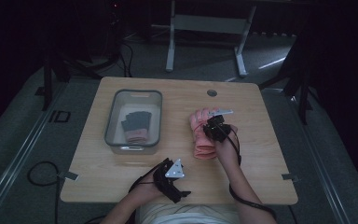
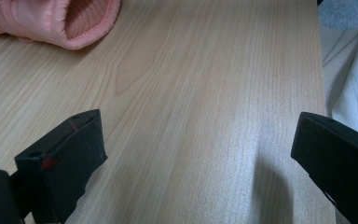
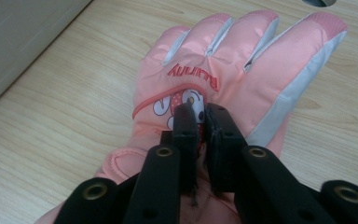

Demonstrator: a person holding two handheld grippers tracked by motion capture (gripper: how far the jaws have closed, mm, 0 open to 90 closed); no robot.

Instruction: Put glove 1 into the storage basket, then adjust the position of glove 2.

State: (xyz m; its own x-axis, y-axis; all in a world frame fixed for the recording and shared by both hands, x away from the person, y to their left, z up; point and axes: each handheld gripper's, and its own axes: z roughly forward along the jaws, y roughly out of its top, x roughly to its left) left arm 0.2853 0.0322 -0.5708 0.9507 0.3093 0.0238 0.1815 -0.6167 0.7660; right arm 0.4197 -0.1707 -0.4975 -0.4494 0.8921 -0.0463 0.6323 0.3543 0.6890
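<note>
My right gripper (image 3: 200, 119) sits on the back of the pink glove (image 3: 223, 79), jaws nearly together with only a thin slit between them; whether any fabric is pinched in that slit I cannot tell. In the high view the glove (image 1: 203, 133) lies on the table (image 1: 256, 154) at about three o'clock from the grey bin (image 1: 113, 133), fingers pointing to twelve, cuff toward me. My left gripper (image 2: 196, 158) hangs over bare wood at about seven o'clock from the glove, jaws wide apart, holding nothing.

As I judge it, the risk is a shallow bite: the shell looks slick and padded, so if I catch only a fold of the outer layer, the glove could slide free as I lift, or droop and snag on the bin's rim on the way over. A dark glove (image 1: 136, 125) already lies in the bin.

Red lettering above the cartoon face, upside down from my side, seems to read "Bunny"
</note>
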